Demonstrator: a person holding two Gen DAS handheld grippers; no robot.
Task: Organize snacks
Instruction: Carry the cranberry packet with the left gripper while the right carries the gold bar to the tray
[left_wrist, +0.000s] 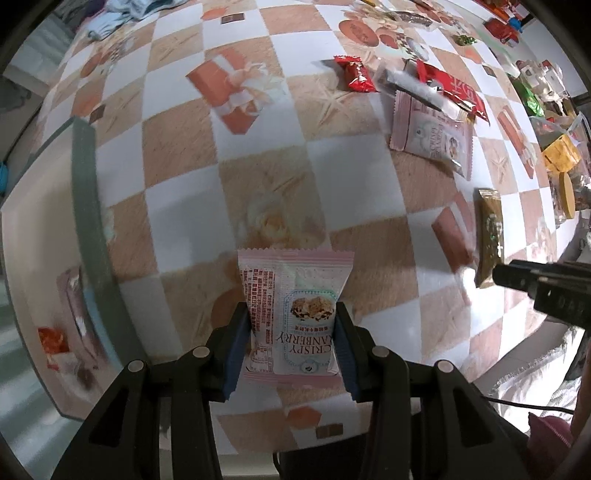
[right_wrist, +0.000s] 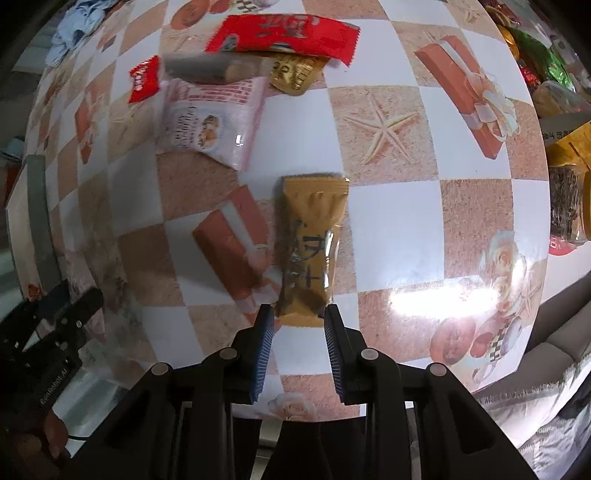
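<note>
The left tongs (left_wrist: 291, 325) pinch a pink-and-white "Crispy Cranberry" packet (left_wrist: 295, 314) by its long sides, one blue pad against each side, the packet held above the desk (left_wrist: 354, 177), whose checkered cloth is printed with gift boxes and starfish. To the left of these tongs sits a shallow tray with a grey-green rim (left_wrist: 86, 206); inside it lie a red wrapper (left_wrist: 53, 341) and other blurred packets that cannot be told apart. The stretch of desk between the held packet and the tray rim is bare cloth.

The right tongs (right_wrist: 298, 312) are spread, their tips reaching just either side of the near end of a tan snack packet (right_wrist: 310, 243) that lies flat on the desk; whether the pads touch it cannot be told. Beyond it, well apart, a second pink cranberry packet (right_wrist: 210, 118) rests with a small red candy wrapper (right_wrist: 144, 79) at its left, and behind these a grey packet (right_wrist: 199, 64), a gold wrapper (right_wrist: 293, 74) and a long red packet (right_wrist: 284, 35) overlap one another. To the right of the tan packet the cloth is open up to the desk's right edge, where a heap of other snacks and containers (right_wrist: 561, 122) crowds the border. The near desk edge runs just under both tongs, with a light fabric surface (right_wrist: 524, 406) below it on the right. In the right wrist view the left tongs show dark and blurred at lower left, near the tray's rim.
</note>
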